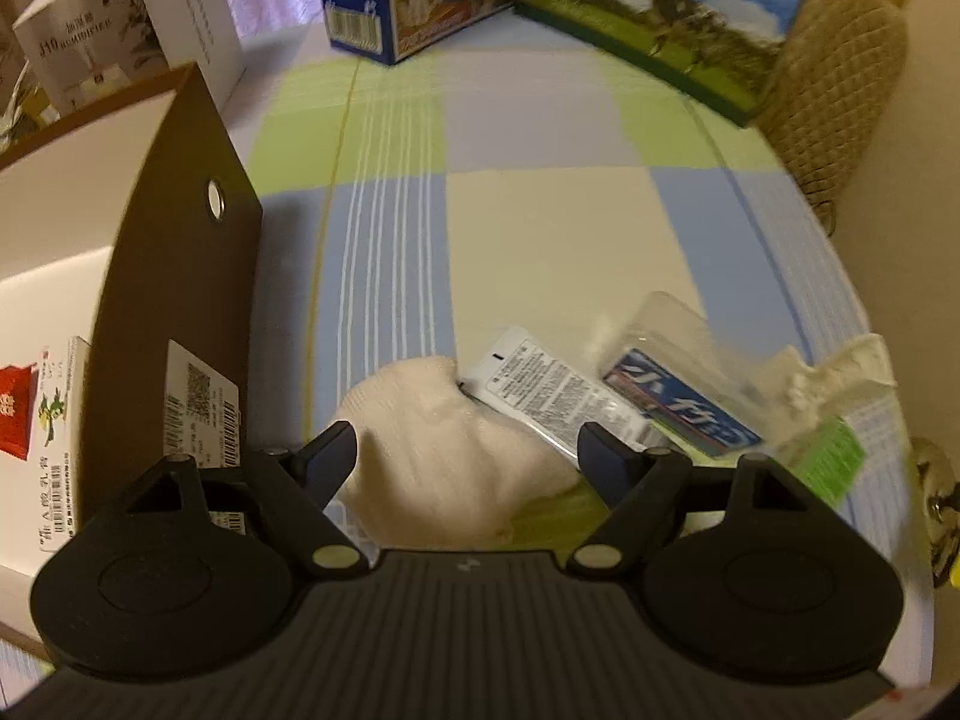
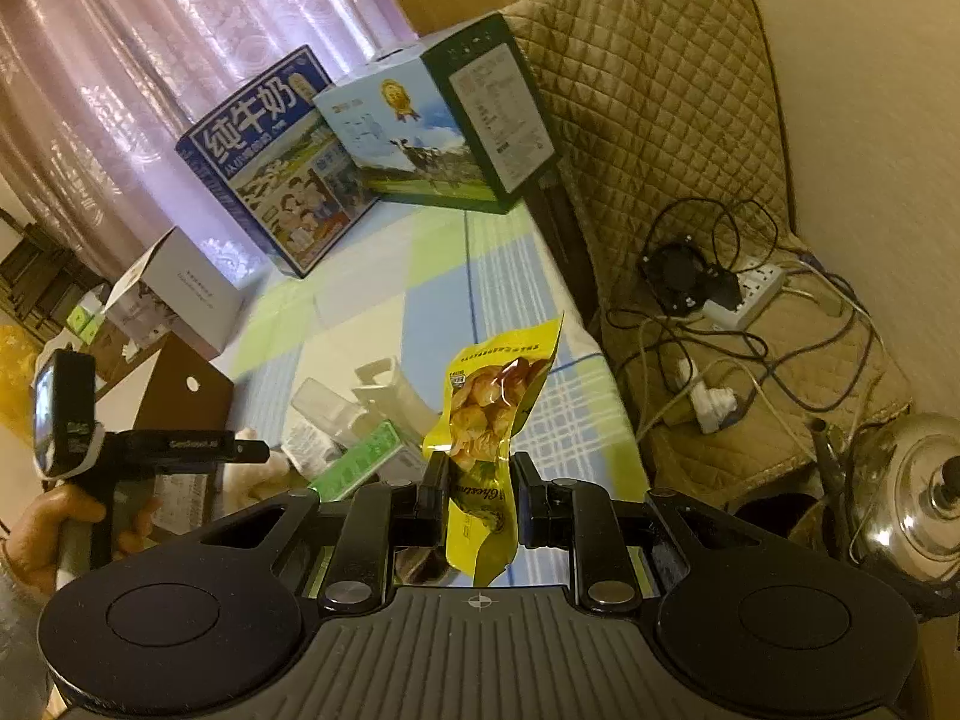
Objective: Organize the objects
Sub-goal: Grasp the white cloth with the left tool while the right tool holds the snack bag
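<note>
Yellow foil catches the eye first: the right gripper [image 2: 480, 495] is clenched on a chestnut snack pouch [image 2: 489, 420], which is lifted clear of the checked surface [image 2: 384, 300]. The left gripper [image 1: 465, 450] hangs released, jaws wide, over a cream cloth [image 1: 444, 444] at its 6 o'clock.

Step in hand, as judged: carrying the pouch toward the brown storage box [image 1: 180, 252], which stands at 9 o'clock of the left gripper and already holds a small printed carton [image 1: 57, 420]. The next move calls for swinging the pouch over the box wall and opening only once it is inside.

The left wrist view alone shows the box interior, a white sachet [image 1: 540, 390] and a blue-labelled packet [image 1: 678, 408] at 1 o'clock. Only the right wrist view shows the pouch, the person's hand [image 2: 66, 528] on the left tool, a green packet [image 2: 360, 456], the two milk cartons [image 2: 276, 168] at 11 o'clock, and a kettle [image 2: 912, 504] off the surface at 3 o'clock.
</note>
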Demonstrator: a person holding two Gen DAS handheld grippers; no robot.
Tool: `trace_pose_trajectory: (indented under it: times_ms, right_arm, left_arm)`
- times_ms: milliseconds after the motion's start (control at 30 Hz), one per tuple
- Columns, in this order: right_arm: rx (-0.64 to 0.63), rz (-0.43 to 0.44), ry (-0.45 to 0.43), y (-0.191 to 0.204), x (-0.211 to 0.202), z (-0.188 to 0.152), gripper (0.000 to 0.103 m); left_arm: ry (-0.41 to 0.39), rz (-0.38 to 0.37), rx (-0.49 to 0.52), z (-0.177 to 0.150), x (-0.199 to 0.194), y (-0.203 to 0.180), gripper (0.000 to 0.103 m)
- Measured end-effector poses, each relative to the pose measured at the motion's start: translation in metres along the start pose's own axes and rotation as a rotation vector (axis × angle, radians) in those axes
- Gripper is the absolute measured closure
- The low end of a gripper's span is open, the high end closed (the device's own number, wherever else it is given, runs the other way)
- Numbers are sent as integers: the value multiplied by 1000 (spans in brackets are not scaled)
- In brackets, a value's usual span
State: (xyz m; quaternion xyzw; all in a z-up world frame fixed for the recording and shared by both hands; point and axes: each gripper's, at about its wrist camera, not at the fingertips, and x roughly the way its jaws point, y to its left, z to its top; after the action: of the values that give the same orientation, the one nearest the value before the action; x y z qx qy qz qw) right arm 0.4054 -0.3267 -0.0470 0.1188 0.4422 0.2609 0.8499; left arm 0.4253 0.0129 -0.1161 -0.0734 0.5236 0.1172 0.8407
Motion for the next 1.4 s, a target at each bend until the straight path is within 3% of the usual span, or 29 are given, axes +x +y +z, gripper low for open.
trace_pose_trajectory:
  times_ms: [367, 667, 933, 1200, 1400]
  right_arm:
    - [8, -1, 22, -6, 6, -3, 85]
    - [0, 3, 26, -4, 4, -4, 85]
    - [-14, 19, 23, 4, -1, -7, 85]
    - [-41, 45, 17, 23, -5, -10, 85]
    - [-69, 100, 24, 57, -4, -16, 85]
  left_arm:
    - [34, 66, 41, 1, 20, -9, 27]
    - [-6, 90, 109, -22, 17, -12, 50]
    - [-23, 13, 97, -53, -9, 1, 62]
    - [-80, -110, 38, -89, -67, 24, 63]
    - [-167, -156, -31, -104, -123, 56, 63]
